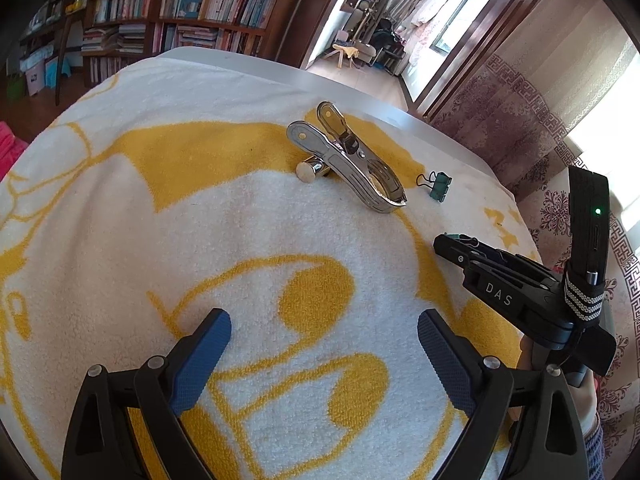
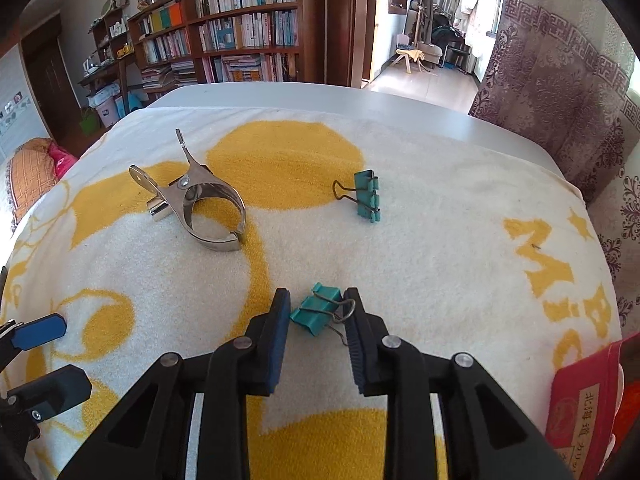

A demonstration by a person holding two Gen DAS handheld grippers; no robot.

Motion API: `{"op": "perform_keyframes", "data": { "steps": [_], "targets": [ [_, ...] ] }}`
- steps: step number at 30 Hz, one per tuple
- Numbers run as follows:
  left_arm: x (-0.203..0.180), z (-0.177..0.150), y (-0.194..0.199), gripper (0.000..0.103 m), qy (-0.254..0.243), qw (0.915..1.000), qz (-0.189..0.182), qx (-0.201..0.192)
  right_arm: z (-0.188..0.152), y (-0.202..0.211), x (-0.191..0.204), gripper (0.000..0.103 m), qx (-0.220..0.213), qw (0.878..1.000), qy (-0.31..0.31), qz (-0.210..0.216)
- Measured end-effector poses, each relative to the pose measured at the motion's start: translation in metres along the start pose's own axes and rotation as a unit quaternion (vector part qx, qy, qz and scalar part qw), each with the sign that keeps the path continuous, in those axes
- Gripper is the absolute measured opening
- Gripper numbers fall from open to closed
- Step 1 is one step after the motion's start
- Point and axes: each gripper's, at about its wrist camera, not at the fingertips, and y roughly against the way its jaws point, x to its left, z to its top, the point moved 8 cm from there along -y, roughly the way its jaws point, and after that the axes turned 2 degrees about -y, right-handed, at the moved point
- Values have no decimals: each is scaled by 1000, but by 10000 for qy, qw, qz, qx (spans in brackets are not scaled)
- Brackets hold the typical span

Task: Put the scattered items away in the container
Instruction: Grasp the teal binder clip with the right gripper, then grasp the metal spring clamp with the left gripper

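A large metal spring clamp (image 1: 352,160) (image 2: 200,208) lies on the yellow-and-white towel (image 1: 240,220) beside a small metal cylinder (image 1: 310,169) (image 2: 158,208). A green binder clip (image 2: 366,196) (image 1: 438,186) lies farther right. A second green binder clip (image 2: 320,312) sits between the fingers of my right gripper (image 2: 318,312), whose jaws are narrowed around it but I cannot tell if they press it. My left gripper (image 1: 324,336) is open and empty above the towel, nearer than the clamp. The right gripper also shows in the left wrist view (image 1: 452,242).
A red box (image 2: 588,404) sits at the towel's right edge. The white table's (image 2: 360,100) far edge lies beyond the towel. Bookshelves (image 2: 240,32) and a doorway stand behind. A patterned curtain (image 2: 560,92) hangs at the right.
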Motion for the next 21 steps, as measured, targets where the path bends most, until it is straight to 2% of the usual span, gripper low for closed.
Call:
{"op": "perform_keyframes", "data": {
  "steps": [8,14,21],
  "targets": [
    [-2,2,-5,96,-175,9996,194,-54,-34,30,-10,30,9,9994,-315,118],
    [-6,9,-12,96,-288,9986,434,32,-41,37,-17,30,-87,9986,-469,240],
    [-19,49,-16,96,-655,9949,749,-135,-40,38,-23,30,-134,9968,-656,432]
  ]
}}
